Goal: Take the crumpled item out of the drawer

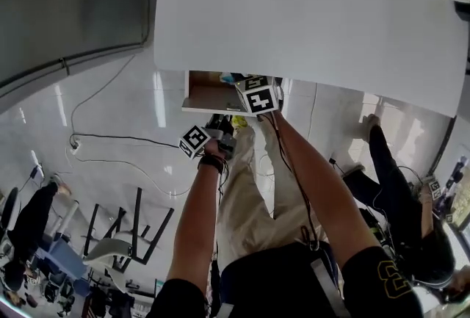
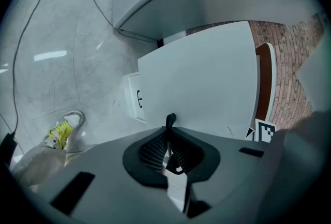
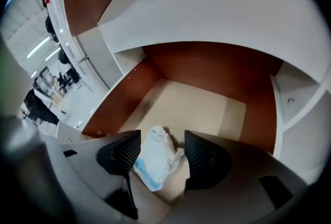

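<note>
Head view: the drawer (image 1: 211, 98) stands pulled out from under the white table top (image 1: 308, 8), just above the centre of the frame. The right gripper (image 3: 163, 141) reaches into it from below, so that only its marker cube (image 1: 258, 97) shows at the drawer's right end. The left gripper (image 2: 168, 145) is held lower and to the left, below the drawer's front edge and above the pale tiled floor (image 1: 110, 96), apart from the drawer. A dark cable (image 1: 110, 139) runs across the floor at the left of the frame.

Right gripper view: the jaws stand apart, released. The crumpled item (image 3: 154, 162), white with pale blue marks, lies between them at the lower centre of the frame, on the drawer's beige floor (image 3: 199, 109). The left-hand pad (image 3: 125, 151) is just beside the item; whether it touches cannot be told. Brown side walls (image 3: 121, 96) enclose the drawer, and no other loose thing shows inside it.

Left gripper view: the jaws are pressed together on nothing. Beyond them, in the centre of the frame, lie the white table and a white panel (image 2: 135, 98) with a small dark handle. A shoe with yellow laces (image 2: 64, 127) shows at the lower left, and a brick wall (image 2: 284, 57) at the right.
</note>
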